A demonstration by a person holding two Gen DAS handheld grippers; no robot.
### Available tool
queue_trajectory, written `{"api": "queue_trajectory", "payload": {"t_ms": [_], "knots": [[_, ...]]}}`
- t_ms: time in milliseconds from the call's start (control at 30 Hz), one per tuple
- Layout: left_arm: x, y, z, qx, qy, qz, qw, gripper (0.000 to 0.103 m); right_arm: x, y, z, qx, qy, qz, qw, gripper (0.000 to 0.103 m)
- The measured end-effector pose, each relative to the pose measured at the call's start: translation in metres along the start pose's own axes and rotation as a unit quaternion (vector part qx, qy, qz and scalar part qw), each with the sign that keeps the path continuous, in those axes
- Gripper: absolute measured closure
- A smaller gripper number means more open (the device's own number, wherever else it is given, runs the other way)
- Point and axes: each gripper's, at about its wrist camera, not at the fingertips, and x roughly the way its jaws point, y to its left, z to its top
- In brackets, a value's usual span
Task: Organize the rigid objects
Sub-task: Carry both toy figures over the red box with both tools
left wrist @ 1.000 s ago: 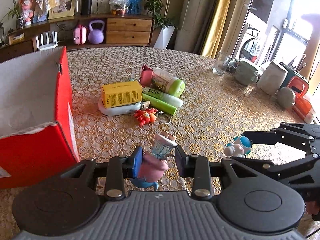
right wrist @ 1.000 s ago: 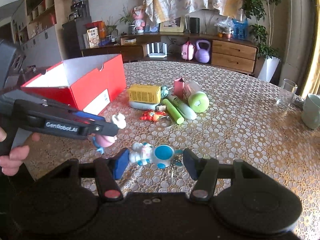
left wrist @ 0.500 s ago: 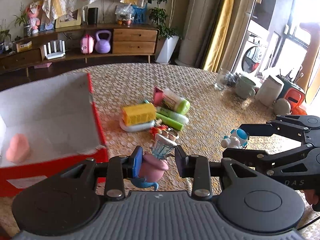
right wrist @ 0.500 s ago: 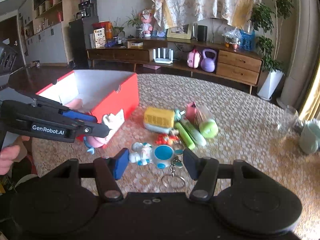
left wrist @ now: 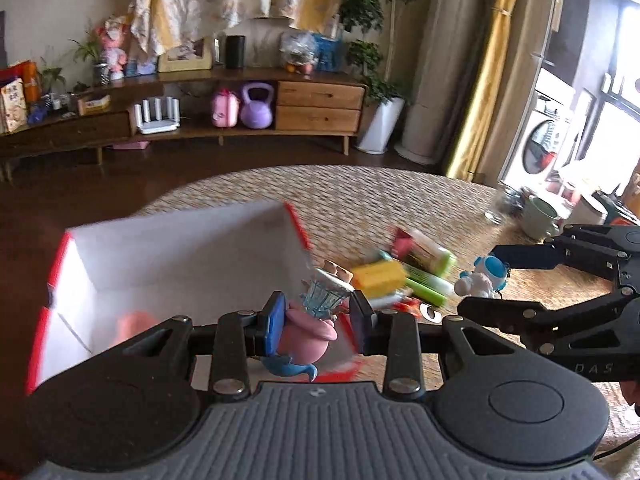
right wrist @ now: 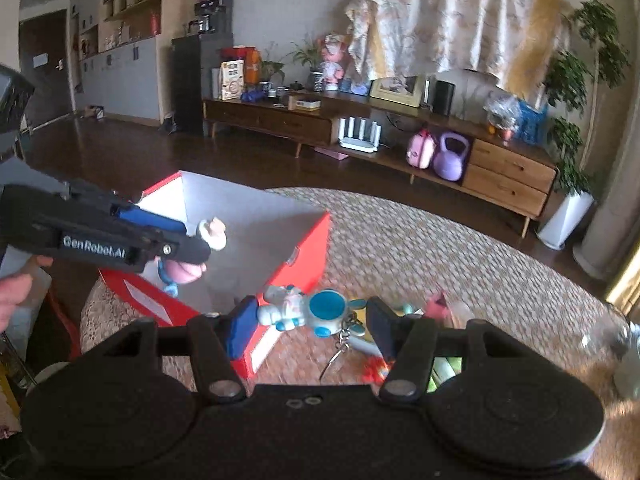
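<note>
Two claws loaded. My left gripper (left wrist: 316,322) clamps the pink figurine (left wrist: 306,334) at lower centre, over the red box (left wrist: 180,256). My right gripper (right wrist: 310,322) pinches the blue-and-white toy (right wrist: 308,312) at lower centre, beside the box's near corner. Remaining clutter (left wrist: 404,276) lies farther back, right of centre.

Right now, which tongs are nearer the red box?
Left. The left tongs hold a pink toy over the red box; the right tongs, gripping a blue-and-white toy, hang beside its corner.

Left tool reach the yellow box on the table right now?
Probably not. The left tool is already shut on a pink toy and sits over the red box; the yellow box lies farther off in the pile.
</note>
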Motion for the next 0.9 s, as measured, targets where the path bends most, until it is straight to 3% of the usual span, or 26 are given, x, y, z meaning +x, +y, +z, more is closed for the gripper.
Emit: {"api": "queue_trajectory", "payload": {"t_ms": [433, 900], "knots": [[0.028, 0.082, 0.027, 0.007, 0.014, 0.066, 0.9977, 0.069, 0.078, 0.037, 0.049, -0.031, 0.017, 0.021, 0.999, 0.045], [0.114, 0.121, 0.032, 0.023, 0.093, 0.069, 0.9931, 0.069, 0.180, 0.066, 0.054, -0.063, 0.083, 0.025, 0.994, 0.045]]}}
